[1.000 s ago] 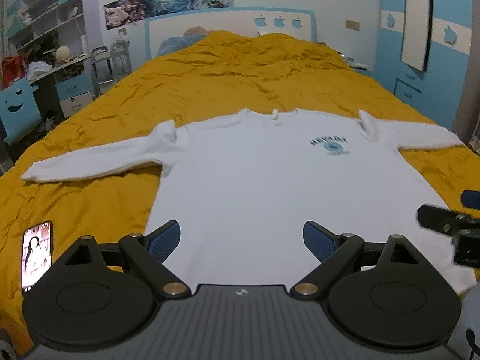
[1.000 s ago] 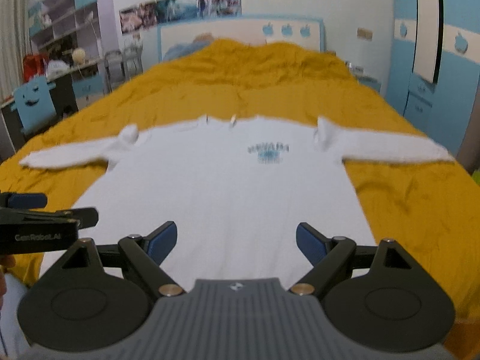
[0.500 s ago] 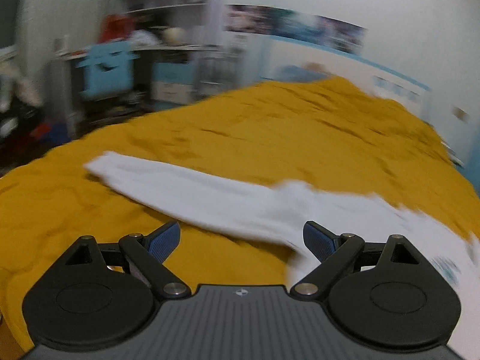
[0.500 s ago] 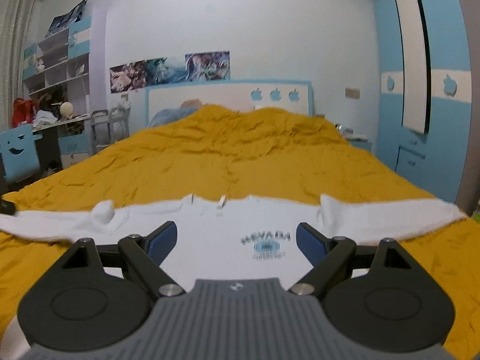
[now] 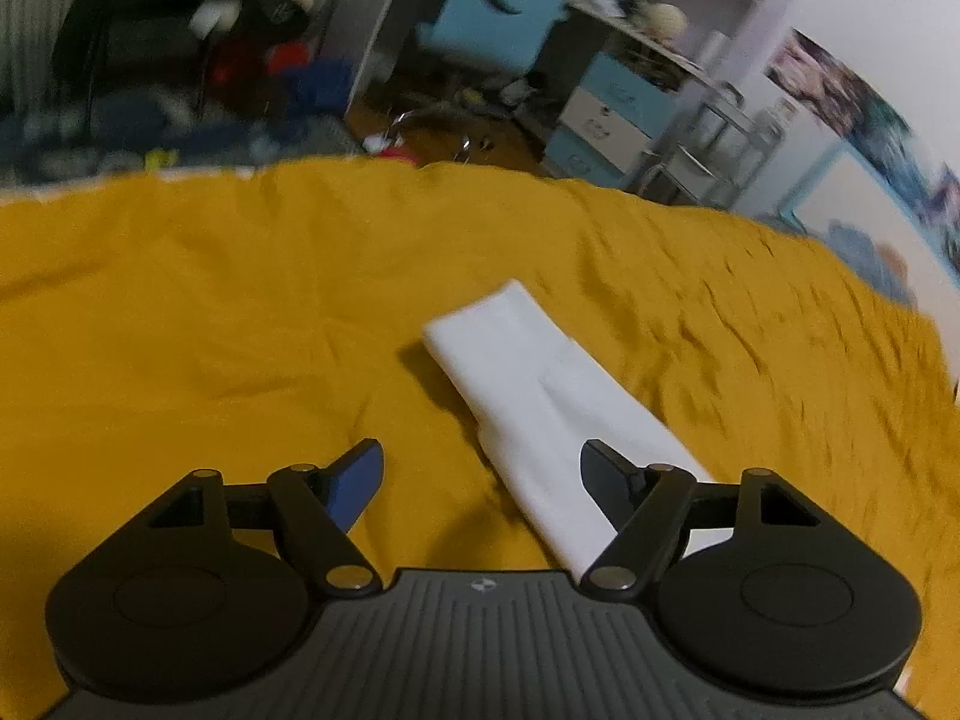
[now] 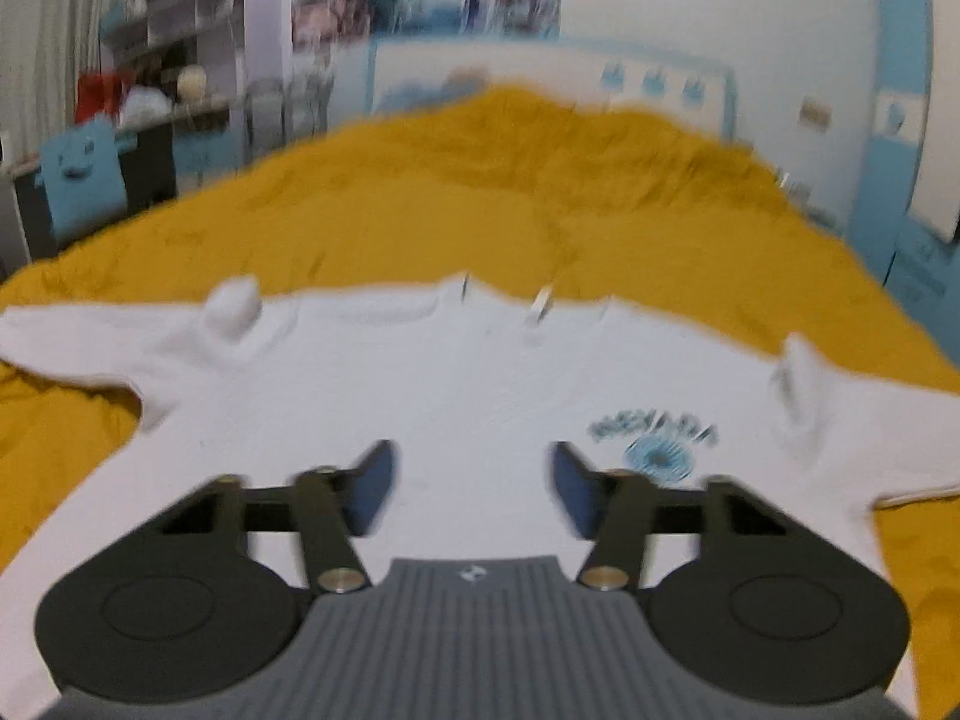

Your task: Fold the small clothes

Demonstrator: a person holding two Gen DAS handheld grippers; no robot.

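Observation:
A white long-sleeved shirt [image 6: 456, 384] with a blue chest print [image 6: 657, 441] lies flat, front up, on the yellow bedspread [image 6: 540, 180]. In the left wrist view only its left sleeve [image 5: 540, 384] shows, with the cuff end pointing away. My left gripper [image 5: 483, 474] is open and empty, just above the sleeve a little short of the cuff; its right finger is over the cloth. My right gripper [image 6: 471, 480] is open and empty, low over the shirt's chest, left of the print.
The bed's left edge [image 5: 180, 177] is close beyond the sleeve, with a cluttered floor, a blue chair [image 5: 498, 12] and a desk behind it. A headboard [image 6: 540, 72] and blue wardrobe [image 6: 906, 138] stand at the far end and right.
My left gripper has swung left from the shirt's hem to the left sleeve's cuff end. My right gripper has moved forward and lower over the shirt's chest. Both stay open.

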